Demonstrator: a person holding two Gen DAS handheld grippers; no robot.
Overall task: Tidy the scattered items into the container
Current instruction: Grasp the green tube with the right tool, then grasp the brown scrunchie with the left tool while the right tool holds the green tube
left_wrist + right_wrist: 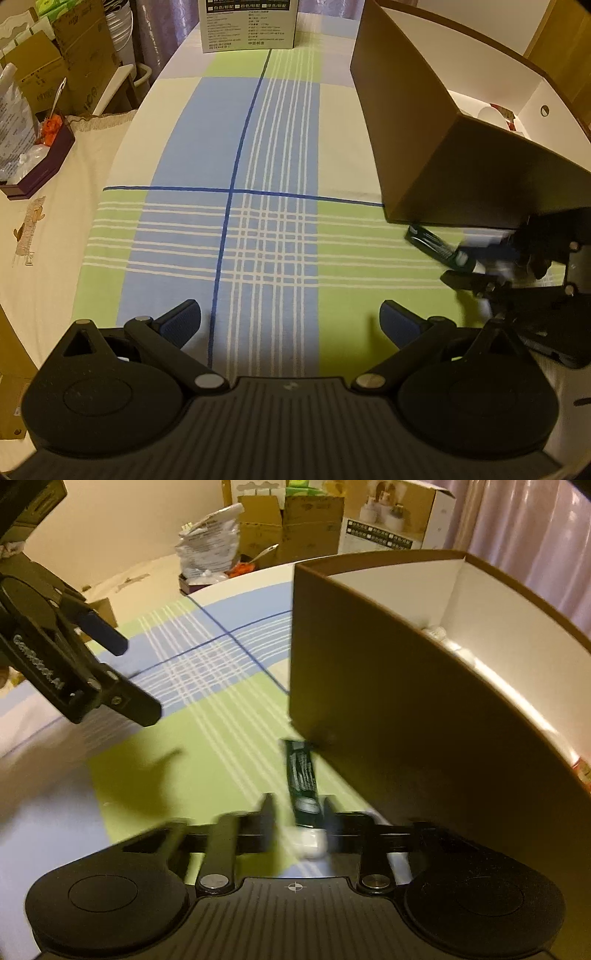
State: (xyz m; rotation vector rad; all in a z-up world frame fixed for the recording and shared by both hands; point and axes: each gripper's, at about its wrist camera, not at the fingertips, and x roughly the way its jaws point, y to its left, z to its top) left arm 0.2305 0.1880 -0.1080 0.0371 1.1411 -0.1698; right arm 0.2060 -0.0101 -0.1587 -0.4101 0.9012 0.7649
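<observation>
Right claw [295,812]: narrow, straddling the tube [303,775] near its cap, beside the box [406,720], for lifting in.
Left claw [290,319]: wide, empty, clear of the box.

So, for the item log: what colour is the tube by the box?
Dark green tube with a white cap, clearest in the right wrist view.

Table, covered by a plaid cloth [236,155] in blue, green and cream. Carried on it: brown container [436,147] at right; white printed box [248,24] at far end.
</observation>
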